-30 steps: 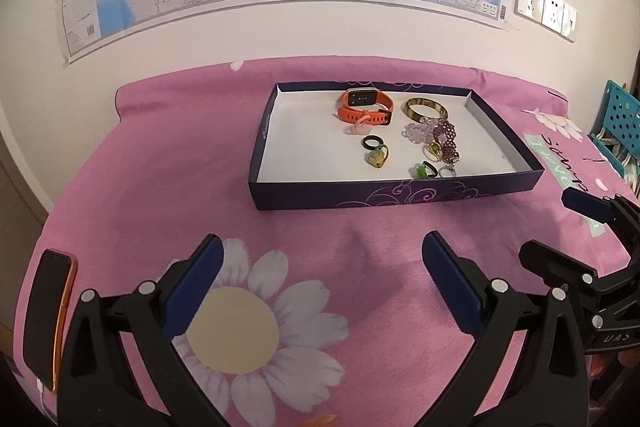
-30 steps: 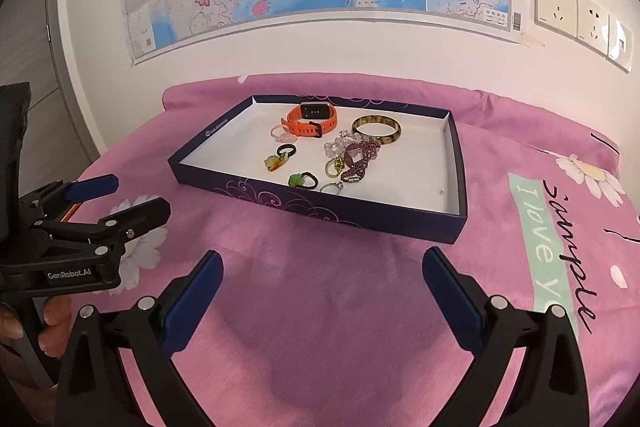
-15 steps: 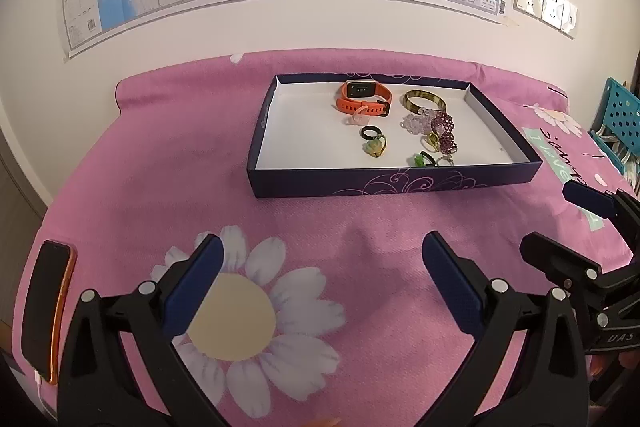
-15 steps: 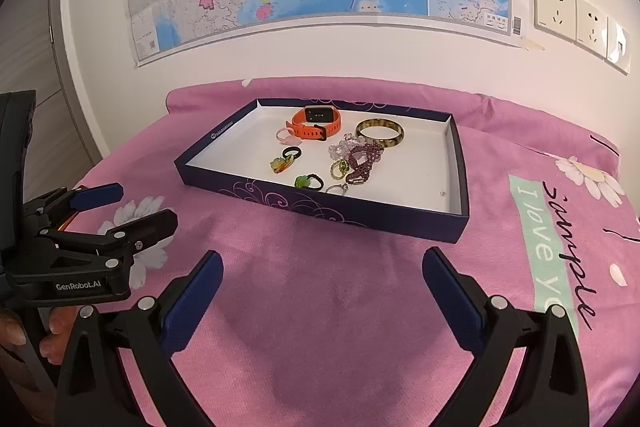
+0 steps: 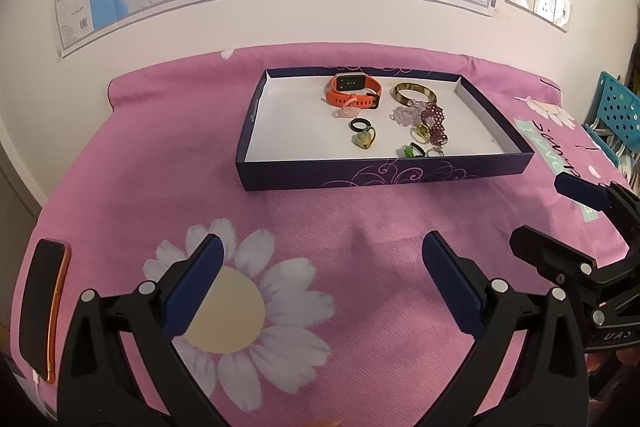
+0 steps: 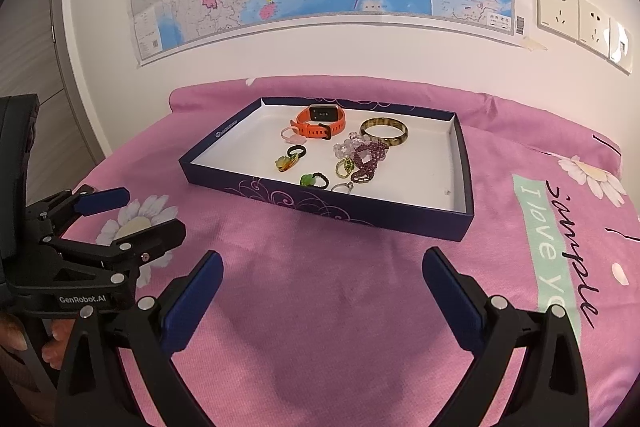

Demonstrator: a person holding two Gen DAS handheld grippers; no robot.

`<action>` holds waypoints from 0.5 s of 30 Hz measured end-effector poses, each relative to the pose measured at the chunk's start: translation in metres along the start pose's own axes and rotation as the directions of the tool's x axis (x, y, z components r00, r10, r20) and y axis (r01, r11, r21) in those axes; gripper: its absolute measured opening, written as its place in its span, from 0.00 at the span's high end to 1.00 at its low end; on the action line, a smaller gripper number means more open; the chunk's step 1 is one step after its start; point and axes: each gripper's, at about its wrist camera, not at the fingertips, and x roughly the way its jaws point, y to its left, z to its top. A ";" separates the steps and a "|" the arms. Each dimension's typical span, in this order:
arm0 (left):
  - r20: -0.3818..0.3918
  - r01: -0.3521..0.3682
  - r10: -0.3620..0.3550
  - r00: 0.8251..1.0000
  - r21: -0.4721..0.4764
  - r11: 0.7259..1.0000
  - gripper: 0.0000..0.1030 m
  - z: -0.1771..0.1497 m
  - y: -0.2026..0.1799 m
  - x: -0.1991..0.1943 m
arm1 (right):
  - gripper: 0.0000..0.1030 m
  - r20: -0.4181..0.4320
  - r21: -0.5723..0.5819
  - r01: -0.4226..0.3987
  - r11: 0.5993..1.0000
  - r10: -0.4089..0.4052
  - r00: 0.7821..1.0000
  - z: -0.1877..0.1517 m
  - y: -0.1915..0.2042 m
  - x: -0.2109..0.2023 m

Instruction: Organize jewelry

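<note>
The shallow dark blue cardboard box lid with a white inside (image 5: 256, 131) lies straight ahead of both tongs on the pink flowered bedspread (image 5: 132, 163), with a band of bare cloth between them and its near wall. All the jewelry is inside it: an orange rubber smartwatch (image 5: 352, 91) and a brown-and-yellow bangle (image 5: 414, 93) near the far wall, a dark purple beaded bracelet (image 6: 370, 159) beside clear beads in the middle, and several small rings closer to the near wall.

The left tongs (image 5: 320, 275) are spread wide and hold nothing; the right tongs (image 6: 320, 291) are also spread wide and empty. In the left view the box has its long side across the line of the fingers; in the right view it lies turned, with one corner toward the right.

I judge that the rings behind the near wall are the closest pieces, and the near wall must be passed from above. The left part of the box floor is bare and gives room for sorting. A black phone in an orange case (image 5: 42, 303) lies at the left edge of the bedspread.
</note>
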 end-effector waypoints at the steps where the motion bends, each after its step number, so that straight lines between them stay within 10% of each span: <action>1: 0.000 0.002 -0.002 1.000 0.001 1.000 0.05 0.000 0.000 0.000 | 0.07 0.001 0.000 0.000 1.000 0.000 1.000 0.000 0.000 0.000; 15: -0.002 0.002 -0.002 1.000 0.008 1.000 0.05 0.000 -0.004 0.001 | 0.07 0.000 0.005 0.001 1.000 -0.001 1.000 0.000 0.000 0.002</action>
